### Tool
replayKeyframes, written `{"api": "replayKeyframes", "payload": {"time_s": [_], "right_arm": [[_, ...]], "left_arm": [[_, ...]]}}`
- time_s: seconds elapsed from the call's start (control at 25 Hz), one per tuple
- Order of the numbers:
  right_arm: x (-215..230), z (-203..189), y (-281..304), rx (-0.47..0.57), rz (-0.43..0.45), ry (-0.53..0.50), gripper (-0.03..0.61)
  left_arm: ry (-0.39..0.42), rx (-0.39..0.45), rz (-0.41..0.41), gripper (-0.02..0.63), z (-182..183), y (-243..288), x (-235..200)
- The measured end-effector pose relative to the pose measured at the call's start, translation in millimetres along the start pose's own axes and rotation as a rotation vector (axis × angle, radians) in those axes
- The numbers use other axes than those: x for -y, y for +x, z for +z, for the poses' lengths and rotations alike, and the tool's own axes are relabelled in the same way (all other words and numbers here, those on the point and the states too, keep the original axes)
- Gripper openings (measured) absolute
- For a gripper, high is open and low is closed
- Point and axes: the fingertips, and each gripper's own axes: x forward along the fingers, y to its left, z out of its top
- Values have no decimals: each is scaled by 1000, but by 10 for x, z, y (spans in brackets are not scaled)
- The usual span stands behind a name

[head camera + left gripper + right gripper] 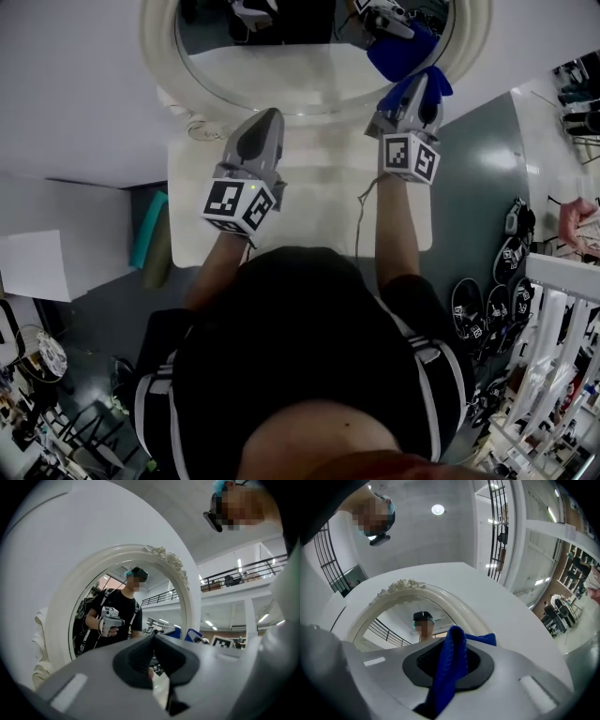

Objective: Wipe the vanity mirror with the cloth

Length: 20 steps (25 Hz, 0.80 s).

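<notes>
Cloth (446, 670) clamped in right gripper (451, 643); left gripper (152, 644) jaws together.

The vanity mirror (157, 56) stands top centre, at the counter's (319, 211) far end. The left gripper (272, 114) sits below its rim, the right gripper (422, 82) and cloth (438, 82) at its lower-right rim.

The cloth (449, 667) you hold is a matt blue fabric with a coarse, knitted weave. It sits in the right gripper (422, 89), whose shell is smooth grey plastic with darker matt pads. The mirror (281, 70) glass is glossy and reflective, and its frame (58, 611) is smooth moulded white with a soft sheen.
</notes>
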Motion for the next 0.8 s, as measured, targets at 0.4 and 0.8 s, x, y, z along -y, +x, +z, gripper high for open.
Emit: {"api": "replayKeyframes", "payload": {"time_s": [0.4, 0.8], "right_arm": [[76, -152, 283, 33, 14, 62, 40], [58, -139, 384, 62, 21, 96, 40]], "left_arm": [[-7, -9, 40, 11, -53, 121, -130], [-21, -11, 54, 11, -79, 126, -181]]}}
